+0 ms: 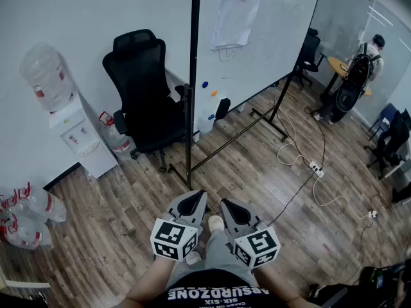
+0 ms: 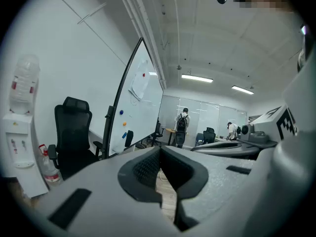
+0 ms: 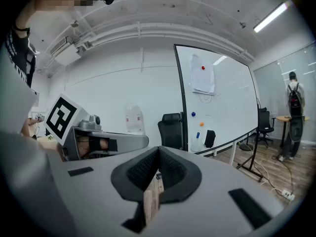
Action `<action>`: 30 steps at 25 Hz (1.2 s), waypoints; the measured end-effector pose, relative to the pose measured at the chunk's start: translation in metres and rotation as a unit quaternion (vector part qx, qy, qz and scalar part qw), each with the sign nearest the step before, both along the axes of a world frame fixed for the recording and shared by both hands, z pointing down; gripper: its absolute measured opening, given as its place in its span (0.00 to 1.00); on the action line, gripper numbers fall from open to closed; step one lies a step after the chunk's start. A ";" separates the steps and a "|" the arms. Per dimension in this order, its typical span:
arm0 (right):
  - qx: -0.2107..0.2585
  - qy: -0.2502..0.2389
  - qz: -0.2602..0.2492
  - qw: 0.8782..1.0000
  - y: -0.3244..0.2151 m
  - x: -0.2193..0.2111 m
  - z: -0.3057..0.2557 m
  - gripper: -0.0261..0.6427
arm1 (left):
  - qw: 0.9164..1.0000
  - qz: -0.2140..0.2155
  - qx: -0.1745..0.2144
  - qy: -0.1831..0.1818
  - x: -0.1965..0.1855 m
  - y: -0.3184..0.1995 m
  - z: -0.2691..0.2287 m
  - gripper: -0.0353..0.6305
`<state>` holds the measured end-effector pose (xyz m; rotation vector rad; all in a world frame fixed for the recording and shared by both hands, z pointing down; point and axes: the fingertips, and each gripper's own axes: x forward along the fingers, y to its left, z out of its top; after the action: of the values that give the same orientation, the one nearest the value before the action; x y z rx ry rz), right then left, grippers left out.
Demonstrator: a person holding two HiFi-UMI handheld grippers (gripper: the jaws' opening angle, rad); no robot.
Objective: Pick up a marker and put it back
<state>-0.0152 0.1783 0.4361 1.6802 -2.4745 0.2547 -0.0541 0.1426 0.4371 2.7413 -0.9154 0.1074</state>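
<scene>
The whiteboard (image 1: 257, 37) stands on its black frame across the room, well ahead of both grippers. Low on the board, by its tray, sits a small blue-tipped thing that may be a marker (image 1: 210, 116), next to a black eraser (image 1: 222, 108). In the right gripper view the same marker (image 3: 198, 135) is tiny. My left gripper (image 1: 198, 195) and right gripper (image 1: 227, 204) are held side by side close to the person's body. Both point roughly level toward the board. The jaws of each are shut with nothing between them.
A black office chair (image 1: 144, 95) stands left of the board's post. A water dispenser (image 1: 70, 117) and spare bottles (image 1: 26, 217) line the left wall. Cables and a power strip (image 1: 314, 169) lie on the wood floor at right. A person with a backpack (image 1: 359, 69) stands far back.
</scene>
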 end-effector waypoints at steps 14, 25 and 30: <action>0.040 -0.019 0.002 0.999 -0.039 0.022 -0.018 0.03 | 1.000 -0.018 -0.001 -0.003 0.011 -0.034 0.005 0.06; 0.066 -0.047 0.020 0.997 -0.104 0.051 -0.043 0.12 | 0.999 -0.011 0.021 -0.021 0.028 -0.081 -0.012 0.06; 0.061 -0.050 0.043 0.996 -0.132 0.065 -0.042 0.27 | 0.999 -0.005 0.022 -0.029 0.036 -0.106 -0.011 0.06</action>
<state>0.0498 0.0460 0.3945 1.8700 -2.5395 0.2048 -0.0181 0.0361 0.4264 2.7865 -0.9572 0.1671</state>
